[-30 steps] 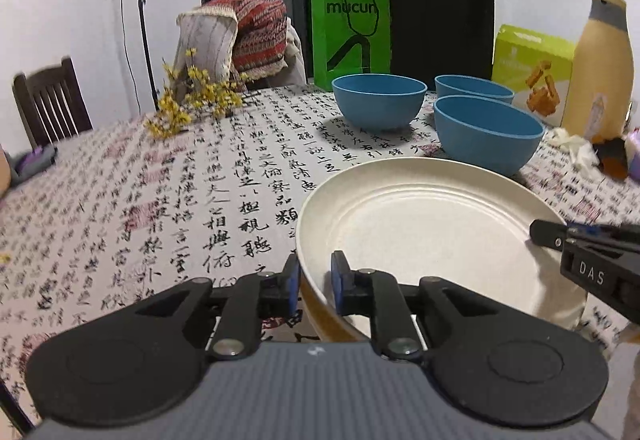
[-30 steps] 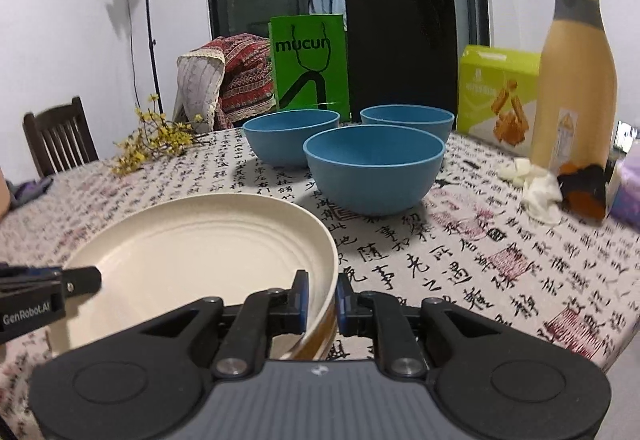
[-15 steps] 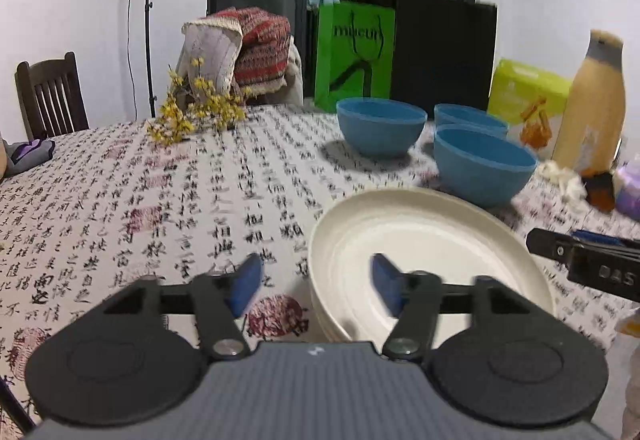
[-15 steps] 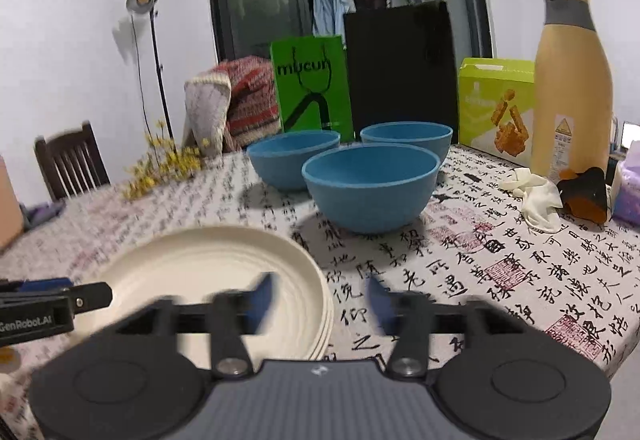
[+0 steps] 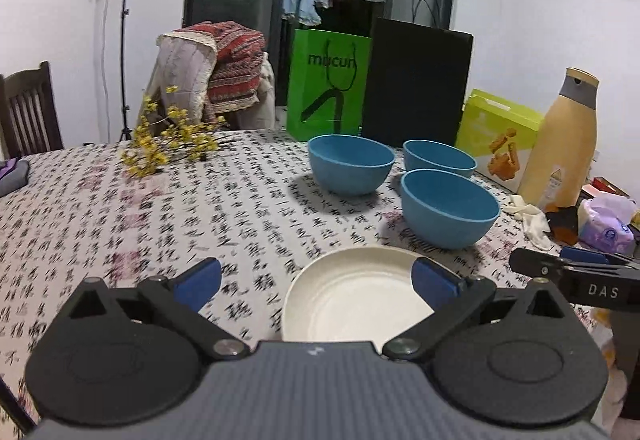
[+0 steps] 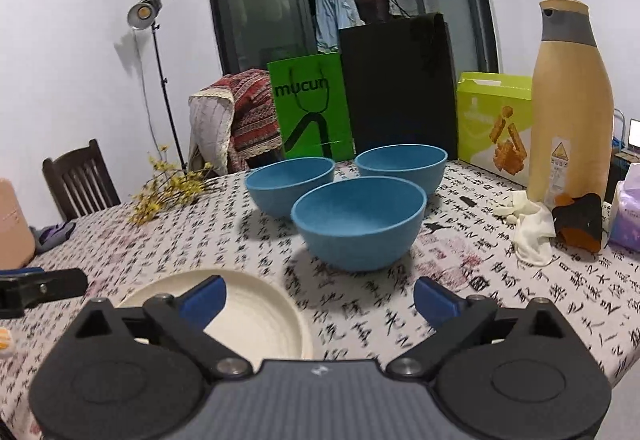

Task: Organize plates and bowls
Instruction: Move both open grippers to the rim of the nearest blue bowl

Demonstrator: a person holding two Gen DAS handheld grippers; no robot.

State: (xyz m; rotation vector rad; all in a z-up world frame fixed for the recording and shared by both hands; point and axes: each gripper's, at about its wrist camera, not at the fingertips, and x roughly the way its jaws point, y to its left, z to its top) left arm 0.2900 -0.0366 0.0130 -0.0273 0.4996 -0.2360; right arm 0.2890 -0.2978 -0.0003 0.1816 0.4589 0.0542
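A stack of cream plates (image 5: 352,300) (image 6: 256,316) lies flat on the printed tablecloth near the front edge. Behind it three blue bowls stand apart: the nearest bowl (image 5: 450,207) (image 6: 358,224), a left one (image 5: 350,163) (image 6: 290,179) and a far one (image 5: 438,157) (image 6: 400,163). My left gripper (image 5: 316,280) hovers above the plates' near left side, its jaws opening wide and its pads off the rim. My right gripper (image 6: 320,298) hangs over the plates' right side, jaws also opening with nothing between them. Each gripper's finger shows in the other view.
At the table's back stand a green paper bag (image 5: 328,83), a black bag (image 5: 416,87), a yellow-green box (image 6: 494,123) and a tall tan bottle (image 6: 572,99). Yellow flowers (image 5: 168,139) lie back left. A white glove (image 6: 528,224) and a tissue pack (image 5: 604,224) sit at the right.
Both grippers were shut on the top plate's rim, one on each side. They have let go, opened wide and lifted back; the plate now rests on the stack.
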